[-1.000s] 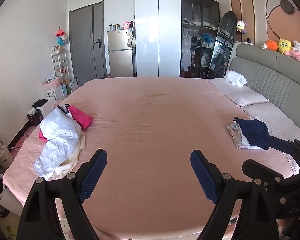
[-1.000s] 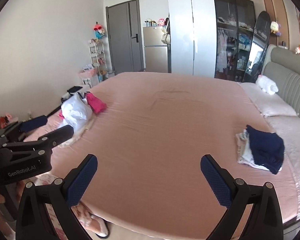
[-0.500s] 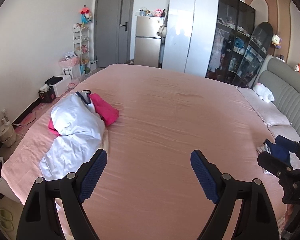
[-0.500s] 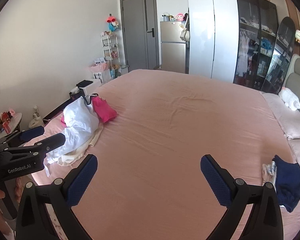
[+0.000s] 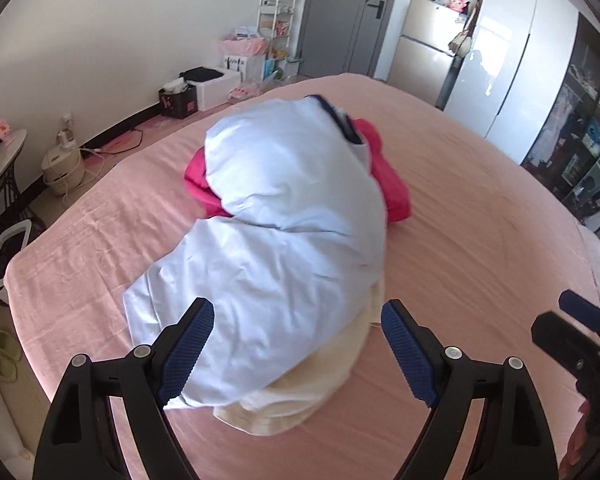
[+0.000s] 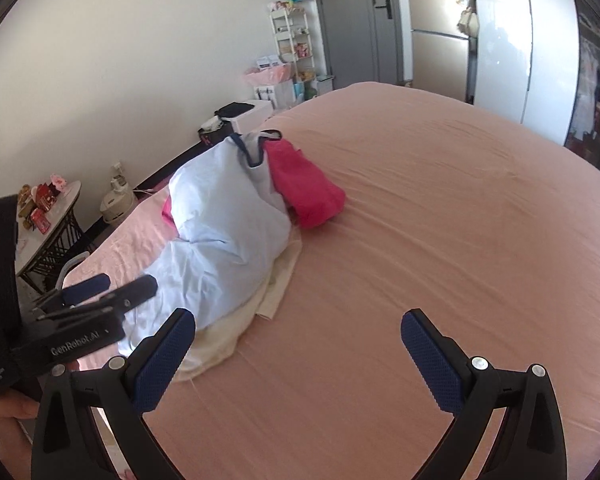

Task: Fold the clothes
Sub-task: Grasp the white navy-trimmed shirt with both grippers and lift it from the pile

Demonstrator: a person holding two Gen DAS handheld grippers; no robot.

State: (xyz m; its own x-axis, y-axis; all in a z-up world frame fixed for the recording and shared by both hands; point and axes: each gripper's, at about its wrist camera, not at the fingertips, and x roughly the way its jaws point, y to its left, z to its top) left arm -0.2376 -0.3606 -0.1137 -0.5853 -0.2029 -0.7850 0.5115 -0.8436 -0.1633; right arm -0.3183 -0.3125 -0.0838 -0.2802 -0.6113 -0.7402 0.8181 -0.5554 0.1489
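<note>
A heap of unfolded clothes lies on the left side of the pink bed. On top is a pale blue garment with a dark-trimmed neck; a bright pink garment shows beneath it and a cream garment at the near end. My left gripper is open, hovering just over the near edge of the pale blue garment, with nothing between its fingers. My right gripper is open above bare sheet to the right of the heap. The left gripper also shows in the right wrist view.
A small round table with trinkets, an appliance and boxes stand on the floor left of the bed. A shelf rack, door, fridge and wardrobe line the far wall. Bare sheet stretches to the right.
Both grippers have swung left and closer to the heap; it now fills the left wrist view. The folded dark clothes at the right have gone out of view.
</note>
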